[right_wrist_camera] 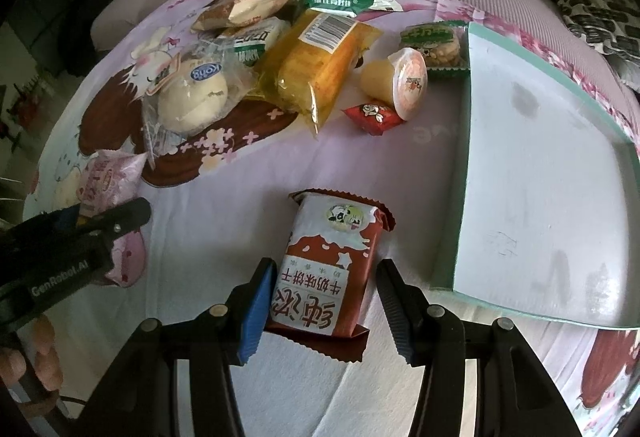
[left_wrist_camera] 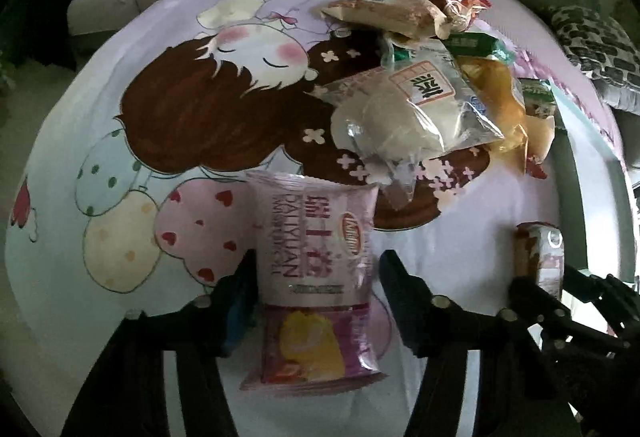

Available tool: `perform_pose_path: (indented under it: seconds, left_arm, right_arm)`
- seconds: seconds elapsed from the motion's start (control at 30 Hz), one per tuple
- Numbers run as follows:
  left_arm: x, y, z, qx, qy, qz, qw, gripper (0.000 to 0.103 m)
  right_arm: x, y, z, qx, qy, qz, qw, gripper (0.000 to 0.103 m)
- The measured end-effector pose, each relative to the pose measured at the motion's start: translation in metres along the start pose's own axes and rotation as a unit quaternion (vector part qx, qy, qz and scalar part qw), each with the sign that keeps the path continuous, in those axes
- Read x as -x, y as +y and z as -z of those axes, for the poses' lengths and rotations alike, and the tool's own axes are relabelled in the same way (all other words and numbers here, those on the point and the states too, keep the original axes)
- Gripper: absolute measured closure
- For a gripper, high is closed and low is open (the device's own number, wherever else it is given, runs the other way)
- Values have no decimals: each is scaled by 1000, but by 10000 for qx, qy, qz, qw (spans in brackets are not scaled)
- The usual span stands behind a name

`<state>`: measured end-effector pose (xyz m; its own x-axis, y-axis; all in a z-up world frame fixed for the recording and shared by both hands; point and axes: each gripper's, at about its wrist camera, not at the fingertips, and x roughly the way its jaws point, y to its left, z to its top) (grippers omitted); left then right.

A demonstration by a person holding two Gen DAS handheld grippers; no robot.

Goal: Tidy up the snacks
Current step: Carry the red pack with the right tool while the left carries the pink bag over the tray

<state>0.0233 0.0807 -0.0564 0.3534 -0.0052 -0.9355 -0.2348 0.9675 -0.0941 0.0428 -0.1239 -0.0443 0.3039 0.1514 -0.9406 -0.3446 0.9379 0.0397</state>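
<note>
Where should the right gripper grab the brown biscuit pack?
Across the middle of the biscuit pack, on its two long sides, coming in from the near end. It lies flat on the cloth with its length running along the right gripper, whose open fingers already flank it. The crimped ends are thin and floppy, a poorer hold.

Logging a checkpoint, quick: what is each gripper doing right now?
Left gripper: open around the pink snack packet.
Right gripper: open around the brown biscuit packet.
</note>
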Motion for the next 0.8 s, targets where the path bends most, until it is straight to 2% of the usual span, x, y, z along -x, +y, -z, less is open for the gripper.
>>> perform_pose_path:
  seconds: [0.2,0.6,0.8]
  left_arm:
    - [5,2,5,-136,-36,-90,9999,55]
    - [-1,0,4,-110,-13,-94,9999,56]
    - [0,0,4,-78,-21,-76,9999,57]
  right_arm:
    - [2,1,3,9,-40,-14,10000,49]
    - [-6,7,5,93,-89,177,9998,50]
    - [-4,8,5,65,-159,206,9996,60]
